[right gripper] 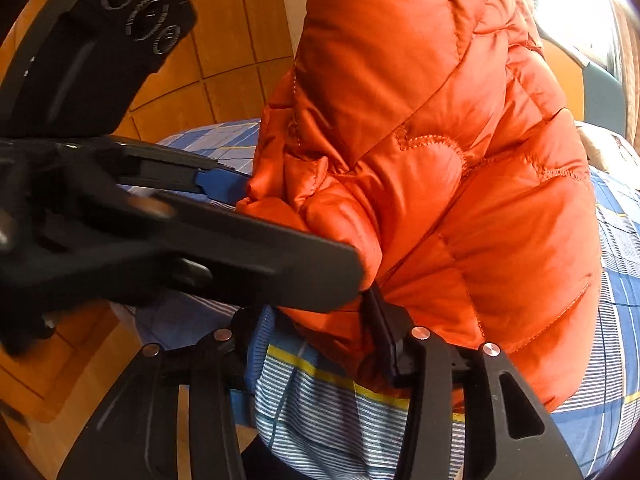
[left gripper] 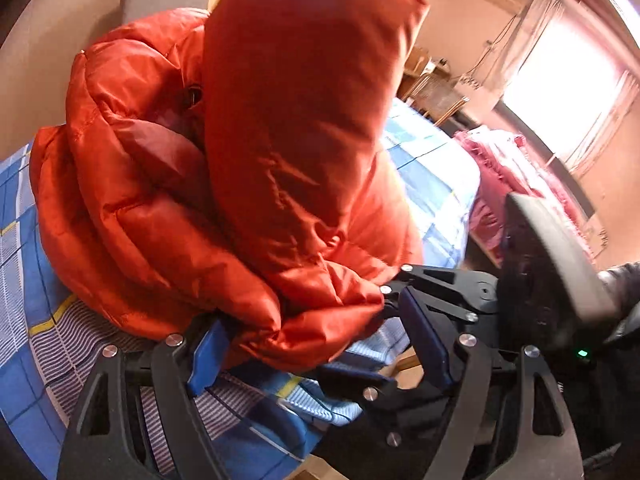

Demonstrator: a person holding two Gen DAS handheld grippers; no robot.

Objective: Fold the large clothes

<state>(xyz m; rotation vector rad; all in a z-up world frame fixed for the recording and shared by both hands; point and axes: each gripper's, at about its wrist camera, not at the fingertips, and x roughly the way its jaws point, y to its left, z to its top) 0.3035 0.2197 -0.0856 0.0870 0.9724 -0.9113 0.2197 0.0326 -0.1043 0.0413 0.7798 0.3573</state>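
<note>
Orange puffer jacket, one, between two claws on bed.

Glossy quilted orange jacket on striped woven cotton bedsheet — matt black plastic left tool, shiny metal rivets

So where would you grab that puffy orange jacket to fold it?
Best by its bunched near edge, coming in from the bed's near side, low over the blue checked sheet. The jacket is thick and slippery, but the hem is gathered into a thinner roll. The left claw and the right claw both straddle it there.
</note>
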